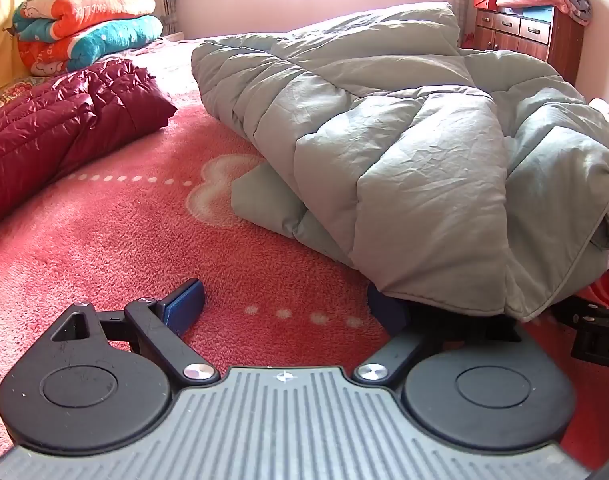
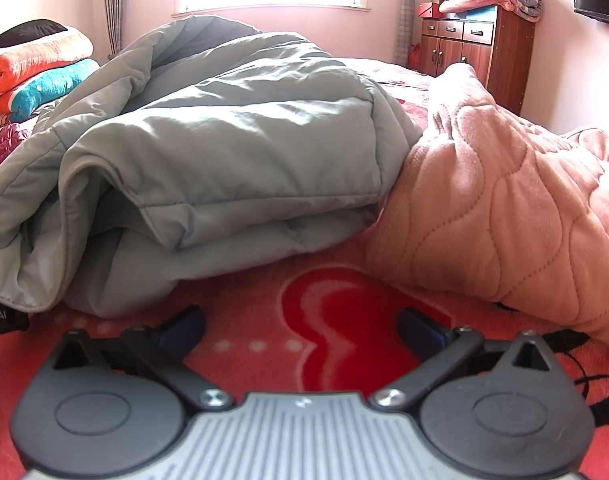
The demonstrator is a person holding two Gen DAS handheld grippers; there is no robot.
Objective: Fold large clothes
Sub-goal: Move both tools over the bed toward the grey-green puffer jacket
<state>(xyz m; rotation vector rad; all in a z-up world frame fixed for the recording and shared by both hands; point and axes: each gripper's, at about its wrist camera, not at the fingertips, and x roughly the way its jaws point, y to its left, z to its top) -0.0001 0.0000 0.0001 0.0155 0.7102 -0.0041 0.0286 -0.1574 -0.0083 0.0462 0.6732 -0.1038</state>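
Observation:
A large grey-green padded coat (image 1: pixel 384 128) lies bunched on the red bed blanket (image 1: pixel 116 240). It also fills the middle of the right wrist view (image 2: pixel 224 152). My left gripper (image 1: pixel 292 304) is open and rests low on the blanket. Its right finger (image 1: pixel 388 312) is partly under the coat's near hem, and its left finger (image 1: pixel 186 300) is clear of the coat. My right gripper (image 2: pixel 304 328) is open and empty on the blanket, just in front of the coat's folded edge.
A dark red puffer jacket (image 1: pixel 60 128) lies at the left. A pink quilted garment (image 2: pixel 504 208) lies to the right of the coat. Folded quilts (image 1: pixel 84 20) are stacked at the back left. A wooden cabinet (image 2: pixel 476 52) stands at the back right.

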